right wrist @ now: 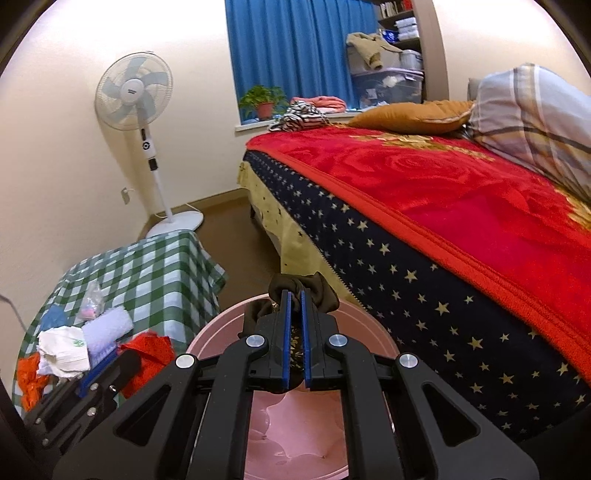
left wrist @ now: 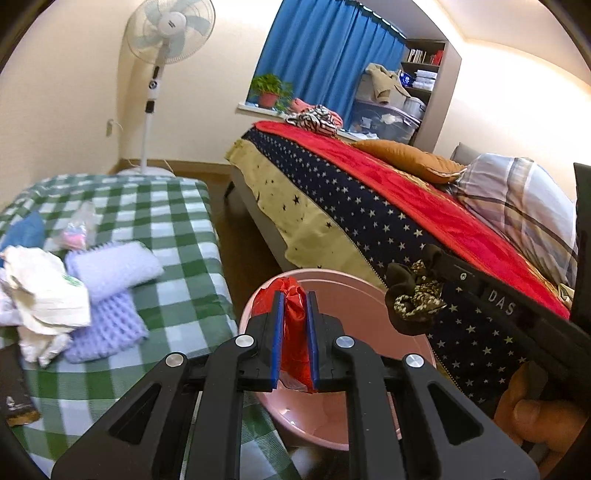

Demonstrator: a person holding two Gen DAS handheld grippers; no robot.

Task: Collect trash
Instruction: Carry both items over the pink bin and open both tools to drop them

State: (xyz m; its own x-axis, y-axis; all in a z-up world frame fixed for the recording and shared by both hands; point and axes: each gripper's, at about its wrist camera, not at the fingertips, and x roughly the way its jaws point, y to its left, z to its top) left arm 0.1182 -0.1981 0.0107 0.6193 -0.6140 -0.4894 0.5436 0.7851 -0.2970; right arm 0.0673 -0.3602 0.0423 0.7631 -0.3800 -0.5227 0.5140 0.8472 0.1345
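My left gripper (left wrist: 294,295) is shut on a crumpled red plastic bag (left wrist: 293,332) and holds it over a pink plastic basin (left wrist: 343,291) on the floor. My right gripper (right wrist: 294,295) is shut on a dark brown patterned cloth scrunchie (right wrist: 317,291), also above the basin (right wrist: 221,336). In the left wrist view the right gripper (left wrist: 436,266) shows at the right with the scrunchie (left wrist: 413,295) in it. In the right wrist view the left gripper (right wrist: 107,369) shows at the lower left with the red bag (right wrist: 151,354).
A low table with a green checked cloth (left wrist: 177,221) stands at the left with a white bag (left wrist: 40,288), purple foam wraps (left wrist: 110,273) and other trash. A bed with a red blanket (right wrist: 461,206) lies close on the right. A standing fan (left wrist: 166,33) is in the corner.
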